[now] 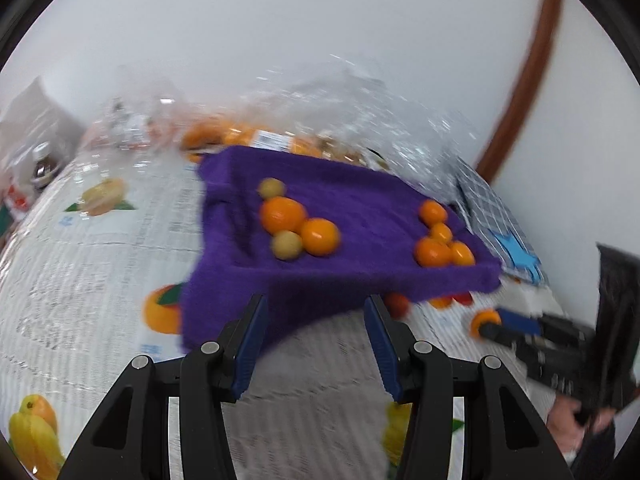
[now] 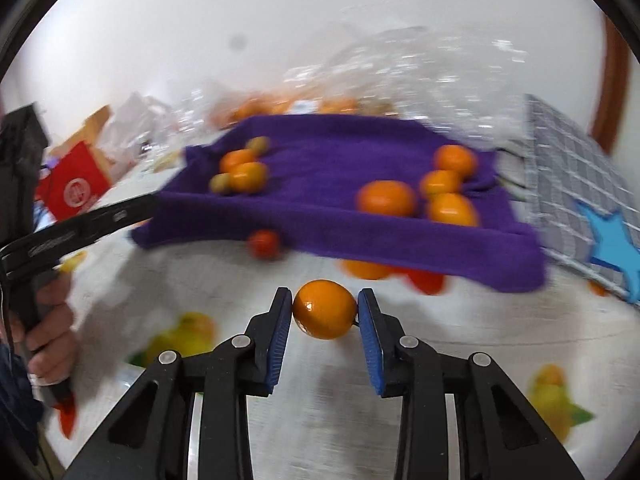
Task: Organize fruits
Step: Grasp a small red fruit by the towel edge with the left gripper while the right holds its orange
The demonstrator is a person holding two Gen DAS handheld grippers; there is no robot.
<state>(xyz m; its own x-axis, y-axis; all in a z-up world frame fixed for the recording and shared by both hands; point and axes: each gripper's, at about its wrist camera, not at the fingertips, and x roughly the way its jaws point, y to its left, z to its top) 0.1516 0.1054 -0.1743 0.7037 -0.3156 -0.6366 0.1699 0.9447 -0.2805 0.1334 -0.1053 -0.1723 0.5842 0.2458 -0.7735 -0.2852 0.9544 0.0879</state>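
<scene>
The right gripper [image 2: 325, 312] is clamped on a small orange fruit [image 2: 325, 309] just above the table [image 2: 328, 376], in front of the purple cloth [image 2: 320, 160] that carries two clusters of fruit. The left gripper [image 1: 316, 344] stands apart, holding nothing, near the cloth's front edge. Print on the fruit-patterned table cover and the red bag [image 2: 76, 188] is too blurred to read.

wall [image 1: 320, 40]: plain white, evenly lit | trim [image 1: 532, 68]: curved brown wooden band seen at the right against the wall | table covering [image 1: 100, 248]: newsprint pattern with printed fruit pictures | clutter [image 2: 76, 188]: red packet and boxes blurred at the far left | checked cloth [image 2: 568, 168]: grey, laid at the right
</scene>
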